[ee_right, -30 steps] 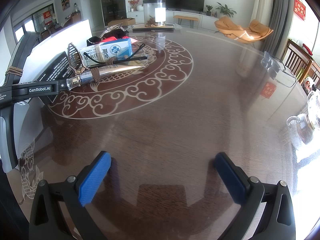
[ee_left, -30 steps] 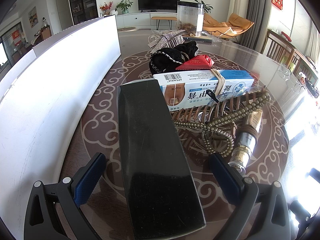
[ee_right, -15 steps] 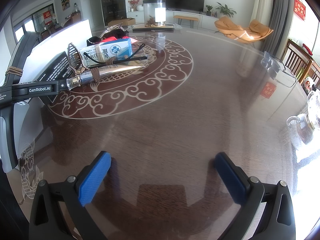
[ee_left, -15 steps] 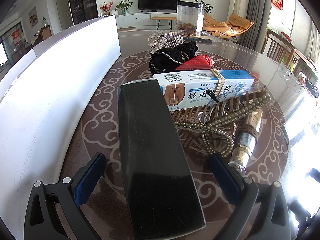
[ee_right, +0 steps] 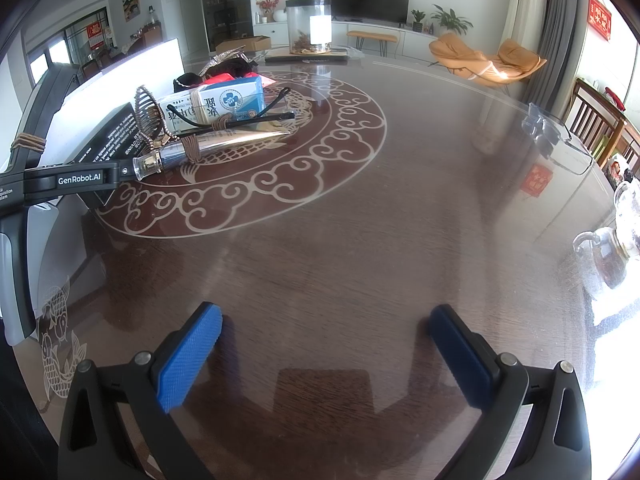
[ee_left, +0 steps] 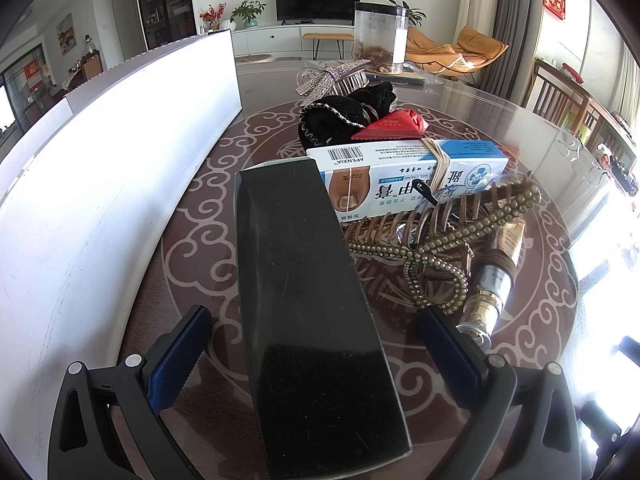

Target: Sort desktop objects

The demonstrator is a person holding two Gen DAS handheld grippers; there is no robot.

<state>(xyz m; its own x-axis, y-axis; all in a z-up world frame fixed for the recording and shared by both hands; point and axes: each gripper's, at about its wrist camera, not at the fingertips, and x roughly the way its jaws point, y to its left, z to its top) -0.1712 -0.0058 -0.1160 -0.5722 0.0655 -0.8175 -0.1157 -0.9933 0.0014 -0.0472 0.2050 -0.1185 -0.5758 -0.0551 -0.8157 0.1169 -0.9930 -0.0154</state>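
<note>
left gripper [ee_left: 312,344] jaws apart astride the black box [ee_left: 308,300]: close squarely on its long sides, clear of the beaded hair clip [ee_left: 440,240]; right gripper [ee_right: 320,340] gapes idle

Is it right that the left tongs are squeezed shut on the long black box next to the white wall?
No. In the left wrist view the left tongs are open, their pads apart from the long black box between them. It does lie beside the white wall.
</note>
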